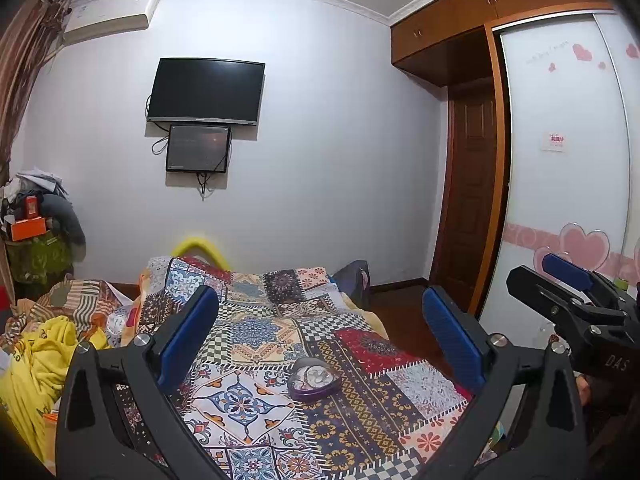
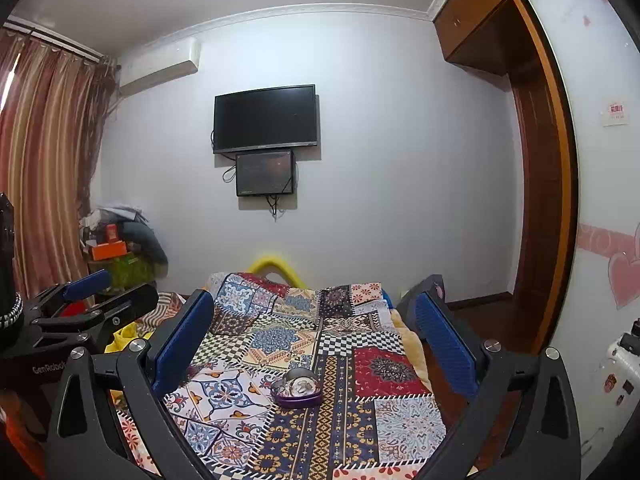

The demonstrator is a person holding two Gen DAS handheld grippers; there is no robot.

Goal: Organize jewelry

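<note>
A purple heart-shaped jewelry box (image 1: 314,380) sits on the patchwork bedspread (image 1: 256,328), with pale jewelry inside under what looks like a clear lid. It also shows in the right wrist view (image 2: 297,390). My left gripper (image 1: 320,340) is open and empty, held above the bed short of the box. My right gripper (image 2: 314,338) is open and empty too, at about the same distance. The right gripper shows at the right edge of the left wrist view (image 1: 568,280); the left gripper shows at the left edge of the right wrist view (image 2: 100,292).
Crumpled yellow and striped bedding (image 1: 48,344) lies left of the bedspread. A cluttered stand with an orange box (image 1: 28,228) is in the far left corner. A TV (image 1: 206,92) hangs on the far wall. A wardrobe with heart stickers (image 1: 568,184) stands on the right.
</note>
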